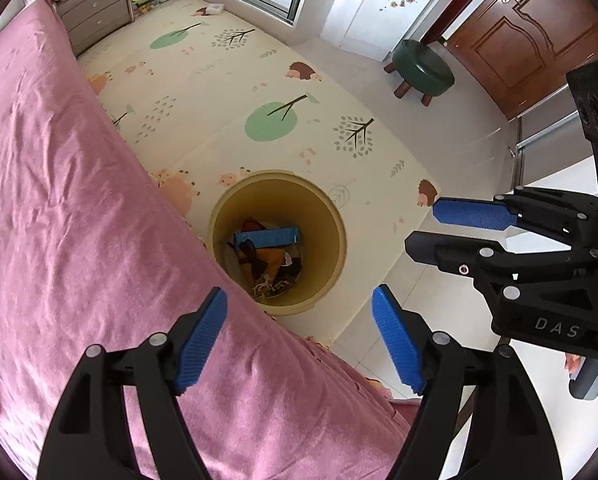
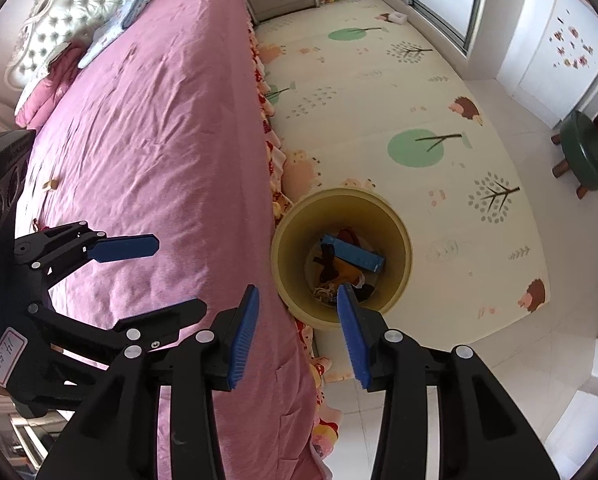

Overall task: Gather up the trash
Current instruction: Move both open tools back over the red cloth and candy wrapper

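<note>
- Now we hold both tools, left tool (image 1: 299, 336) and right tool (image 2: 297, 332), spread and empty above the round yellow plastic bin (image 1: 277, 240).
- Leftover scraps on the pink bed (image 2: 159, 120) could get missed, we judge.

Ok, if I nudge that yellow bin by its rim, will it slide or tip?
Probably slides: the yellow bin looks like light plastic with only a shallow layer of trash in it. A high push might tip it, since it stands tall on the play mat, which may grip its base.

Pink-covered bed (image 2: 151, 128) beside patterned play mat (image 1: 227, 92), green stool (image 1: 422, 67) near brown door (image 1: 527, 36), seemingly daylit.
</note>
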